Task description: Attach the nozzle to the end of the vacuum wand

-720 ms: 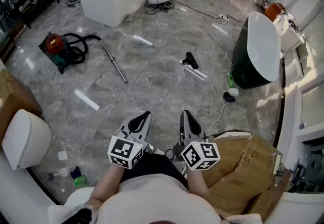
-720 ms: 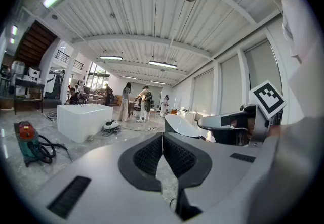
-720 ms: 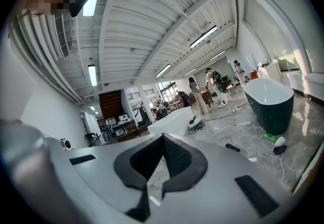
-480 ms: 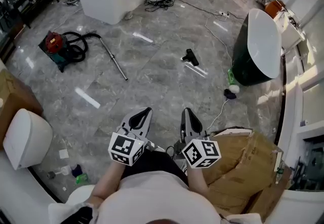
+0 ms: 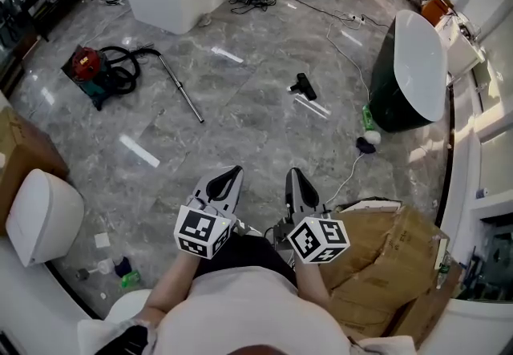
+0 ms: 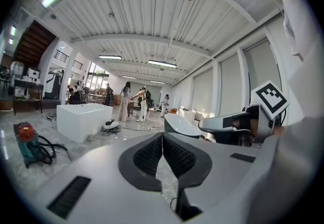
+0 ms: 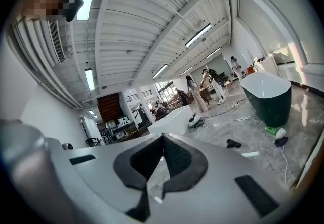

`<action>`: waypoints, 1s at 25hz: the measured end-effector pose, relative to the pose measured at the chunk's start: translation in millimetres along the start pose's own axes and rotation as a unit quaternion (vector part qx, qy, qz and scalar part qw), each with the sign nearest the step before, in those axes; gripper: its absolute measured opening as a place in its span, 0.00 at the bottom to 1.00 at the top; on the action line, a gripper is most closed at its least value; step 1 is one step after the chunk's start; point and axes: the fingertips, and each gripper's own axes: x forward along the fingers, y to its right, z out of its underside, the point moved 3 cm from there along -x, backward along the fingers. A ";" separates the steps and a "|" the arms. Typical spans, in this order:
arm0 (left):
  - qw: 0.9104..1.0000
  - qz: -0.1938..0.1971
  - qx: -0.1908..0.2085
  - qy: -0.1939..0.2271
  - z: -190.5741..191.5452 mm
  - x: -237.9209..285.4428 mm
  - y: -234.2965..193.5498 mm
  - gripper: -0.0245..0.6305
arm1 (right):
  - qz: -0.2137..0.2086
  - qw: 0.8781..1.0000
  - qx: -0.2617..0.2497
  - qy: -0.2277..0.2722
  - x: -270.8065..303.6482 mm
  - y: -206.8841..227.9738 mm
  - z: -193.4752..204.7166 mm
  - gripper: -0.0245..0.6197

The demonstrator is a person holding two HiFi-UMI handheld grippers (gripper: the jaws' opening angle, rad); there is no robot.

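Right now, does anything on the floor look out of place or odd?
The black nozzle lies alone on the floor, well apart from the vacuum wand, which lies loose beside the red vacuum.

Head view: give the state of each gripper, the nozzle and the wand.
Left gripper: shut, empty.
Right gripper: shut, empty.
Nozzle: on the floor, apart from the wand.
Wand: on the floor, no nozzle on it.
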 end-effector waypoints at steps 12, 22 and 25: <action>1.000 0.007 -0.009 -0.005 10.9 -22.0 -28.4 0.05 | 0.019 1.000 0.004 -0.011 10.1 -22.2 24.7 0.06; 0.999 0.028 -0.012 -0.030 29.0 -31.2 -41.8 0.05 | 0.047 0.998 0.025 -0.019 5.1 -28.6 50.5 0.06; 0.999 0.028 -0.017 -0.027 26.5 -24.8 -44.7 0.05 | 0.051 0.998 0.021 -0.017 8.7 -22.8 44.5 0.06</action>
